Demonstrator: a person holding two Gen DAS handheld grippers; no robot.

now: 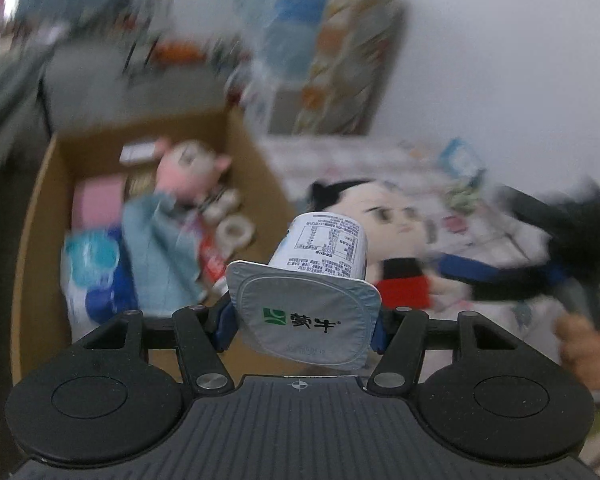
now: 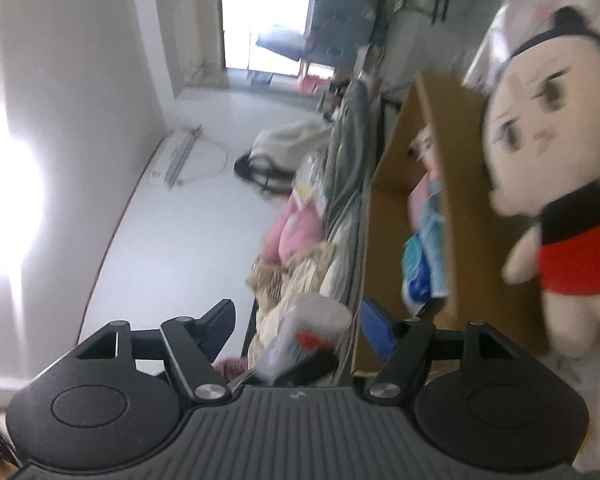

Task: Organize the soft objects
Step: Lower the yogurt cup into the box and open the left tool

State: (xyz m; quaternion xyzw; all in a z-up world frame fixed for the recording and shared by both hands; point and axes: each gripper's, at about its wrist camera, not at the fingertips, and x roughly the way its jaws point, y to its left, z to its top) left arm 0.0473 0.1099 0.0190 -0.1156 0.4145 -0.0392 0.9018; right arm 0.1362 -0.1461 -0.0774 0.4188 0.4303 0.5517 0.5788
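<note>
Left tongs are clamping a yogurt cup, foil lid reading "蒙牛", over the cardboard box. Right tongs are sitting wide, gripping nothing, the black-haired plush doll just off to their right.
</note>
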